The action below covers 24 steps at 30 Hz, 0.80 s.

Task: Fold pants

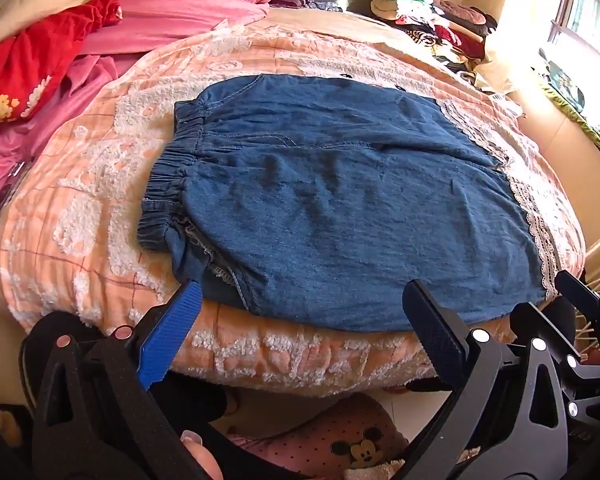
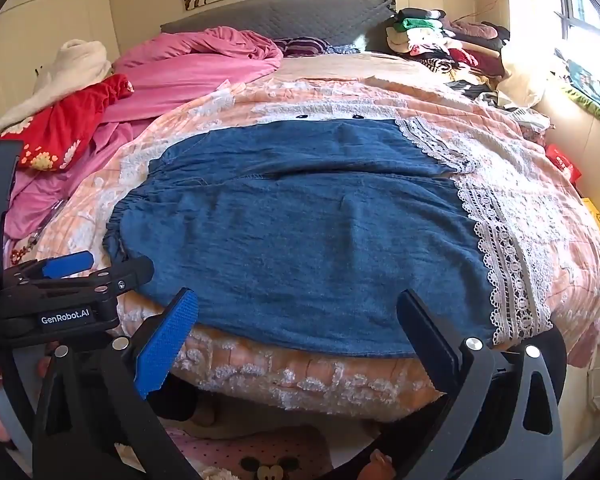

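Pants [image 1: 332,200] in blue denim are lying flat on the peach bedspread [image 1: 100,208], elastic waistband to the left, lace-trimmed cuffs to the right, near hem hanging at the bed's near edge. In the left wrist view, the left gripper [image 1: 300,300] is hovering over that near hem with jaws spread wide, gripping nothing. The soft bedspread could get pinched along with the denim, dragging the fold crooked.

In the right wrist view, the right gripper [image 2: 296,312] is likewise gaping empty above the near hem, the lace cuffs [image 2: 504,256] sitting to its right. A pink blanket [image 2: 188,68] and red cloth [image 2: 68,124] are crowding the far left; stacked clothes [image 2: 440,40] are sitting far right. Nothing is blocking the pants.
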### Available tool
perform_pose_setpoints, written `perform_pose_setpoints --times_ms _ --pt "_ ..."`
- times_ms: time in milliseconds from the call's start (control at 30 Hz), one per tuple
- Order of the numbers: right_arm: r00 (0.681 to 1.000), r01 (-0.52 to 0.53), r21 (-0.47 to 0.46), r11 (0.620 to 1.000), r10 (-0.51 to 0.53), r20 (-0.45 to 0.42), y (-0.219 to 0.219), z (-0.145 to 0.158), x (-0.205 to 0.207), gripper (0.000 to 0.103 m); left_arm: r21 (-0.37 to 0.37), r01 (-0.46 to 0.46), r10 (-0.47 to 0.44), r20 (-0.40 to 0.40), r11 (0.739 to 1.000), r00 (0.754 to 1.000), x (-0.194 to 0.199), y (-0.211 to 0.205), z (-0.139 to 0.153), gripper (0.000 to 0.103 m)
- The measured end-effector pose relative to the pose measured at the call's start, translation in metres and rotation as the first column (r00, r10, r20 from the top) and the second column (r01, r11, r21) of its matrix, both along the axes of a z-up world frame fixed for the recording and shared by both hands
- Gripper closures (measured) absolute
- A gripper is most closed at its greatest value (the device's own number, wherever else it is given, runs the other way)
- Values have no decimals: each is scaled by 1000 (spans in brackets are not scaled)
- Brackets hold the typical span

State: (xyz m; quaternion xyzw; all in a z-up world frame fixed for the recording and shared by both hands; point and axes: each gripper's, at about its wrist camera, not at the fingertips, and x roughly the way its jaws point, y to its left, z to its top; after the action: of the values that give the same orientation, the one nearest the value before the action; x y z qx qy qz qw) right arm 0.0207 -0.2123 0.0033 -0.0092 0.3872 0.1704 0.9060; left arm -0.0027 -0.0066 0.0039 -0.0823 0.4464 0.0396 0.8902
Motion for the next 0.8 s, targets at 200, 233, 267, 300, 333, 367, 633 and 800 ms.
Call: perform_pose_setpoints --times_ms 200,233,267,300,333,367,633,800 --pt "1000 5 -2 1000 -5 6 0 1 0 4 0 2 -2 -2 1000 1000 0 0 1 8" --pt "1000 7 -4 1000 -7 4 0 1 0 4 0 1 -1 -1 1000 1000 0 0 1 8" --pt "1000 5 -2 1000 -5 5 0 1 0 4 1 0 0 0 1000 1000 0 0 1 8" --pt "1000 3 -3 1000 -3 5 0 0 -1 4 0 0 0 1 1000 1000 1 1 1 8" --pt "1000 3 -6 1000 -2 6 1 0 -1 4 1 2 -2 2 1000 1000 0 0 1 8" --pt "1000 0 -8 1000 0 7 1 0 -1 4 3 -1 1 2 1000 1000 0 1 1 8" --pt "1000 0 -2 1000 0 2 1 0 0 4 3 -4 4 8 1000 1000 1 1 2 8" --pt "1000 -3 2 1000 3 0 1 1 0 4 5 -8 8 7 1000 1000 0 2 2 8"
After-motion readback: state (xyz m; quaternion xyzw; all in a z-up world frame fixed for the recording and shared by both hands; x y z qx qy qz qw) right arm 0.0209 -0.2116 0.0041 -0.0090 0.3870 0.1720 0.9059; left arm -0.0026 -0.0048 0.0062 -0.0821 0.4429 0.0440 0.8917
